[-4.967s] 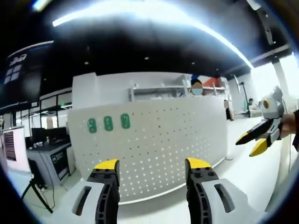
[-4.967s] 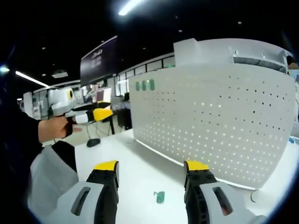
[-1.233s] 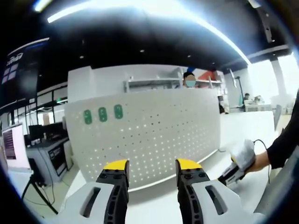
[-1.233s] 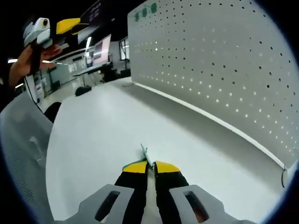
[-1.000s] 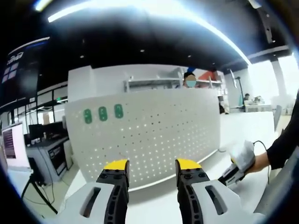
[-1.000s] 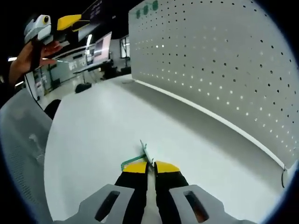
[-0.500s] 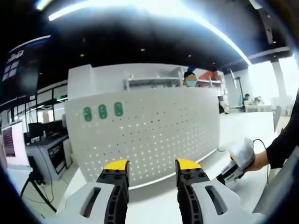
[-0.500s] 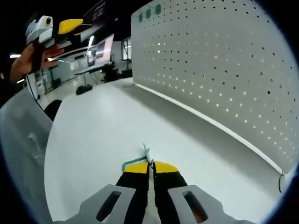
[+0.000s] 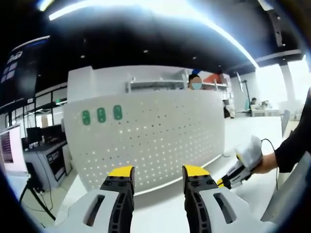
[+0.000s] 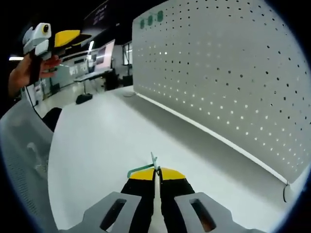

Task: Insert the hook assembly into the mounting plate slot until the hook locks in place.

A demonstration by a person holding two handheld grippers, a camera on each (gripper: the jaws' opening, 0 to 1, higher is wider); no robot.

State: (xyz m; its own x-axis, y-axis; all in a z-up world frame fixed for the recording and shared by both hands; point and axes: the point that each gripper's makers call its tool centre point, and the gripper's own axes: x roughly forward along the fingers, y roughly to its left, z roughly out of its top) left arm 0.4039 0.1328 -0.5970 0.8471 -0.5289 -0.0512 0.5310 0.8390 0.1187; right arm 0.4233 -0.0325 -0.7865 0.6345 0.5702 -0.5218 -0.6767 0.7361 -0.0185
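A white perforated mounting plate (image 9: 150,141) stands upright on the white table, with three green hooks (image 9: 101,115) hanging near its top left. In the left gripper view my left gripper (image 9: 152,172) is open and empty, facing the plate. At the right of that view my right gripper (image 9: 224,182) sits low over the table. In the right gripper view my right gripper (image 10: 154,172) is shut on a small green hook (image 10: 146,167), lifted just above the table. The plate (image 10: 228,82) rises to the right, with its hooks (image 10: 149,20) at its top. My left gripper (image 10: 70,36) shows at upper left.
The white table (image 10: 102,145) spreads wide in front of the plate. A grey mesh chair back (image 10: 24,160) stands at the left. Office desks and monitors (image 9: 43,145) lie beyond the table. A person (image 9: 195,83) stands behind the plate. A cable (image 10: 285,191) lies by the plate's right end.
Five seconds ago my right gripper was open above the green hook on the table; now it is shut on the hook. Over the last second the hook has risen slightly.
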